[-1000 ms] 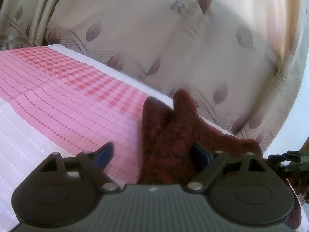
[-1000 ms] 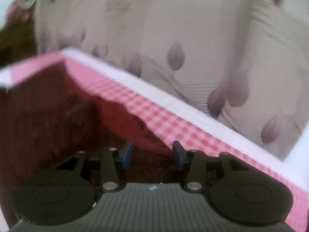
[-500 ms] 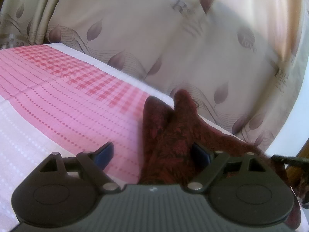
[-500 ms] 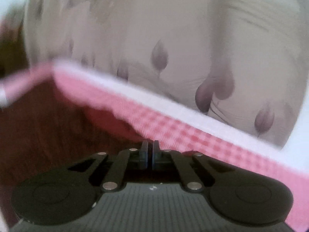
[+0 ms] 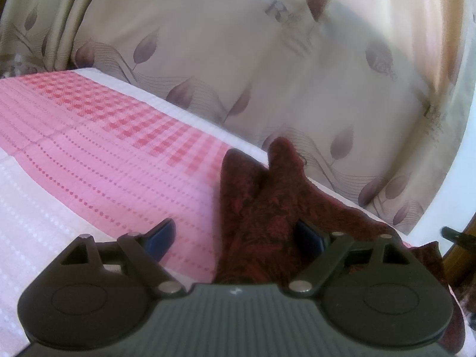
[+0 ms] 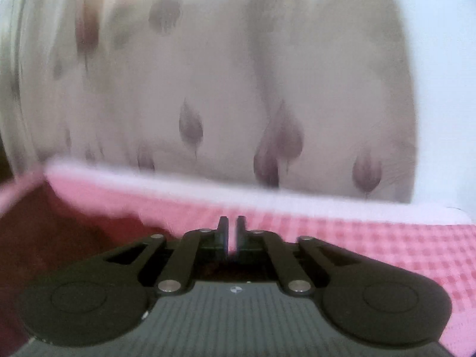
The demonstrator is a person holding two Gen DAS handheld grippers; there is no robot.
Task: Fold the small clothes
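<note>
A small dark red patterned garment (image 5: pixel 267 205) lies on the pink and white bedspread (image 5: pixel 89 160), two narrow ends pointing toward the far edge. My left gripper (image 5: pixel 235 238) is open, low over the garment's near part, its right finger over the cloth and its left finger over the bedspread. In the right wrist view, my right gripper (image 6: pixel 232 232) is shut; dark red cloth shows under its jaws, and the garment (image 6: pixel 53 238) spreads to its left. Whether cloth is pinched between the pads is hidden. The right view is blurred.
A beige curtain with leaf print (image 5: pixel 267 59) hangs close behind the bed's far edge. A dark wooden piece and a black object (image 5: pixel 458 235) show at the far right. The pink checked band of the bedspread (image 6: pixel 372 241) runs to the right.
My right gripper has shut on the garment's edge area and swung right, so the bed edge now looks level. My left gripper has stayed open in place.
</note>
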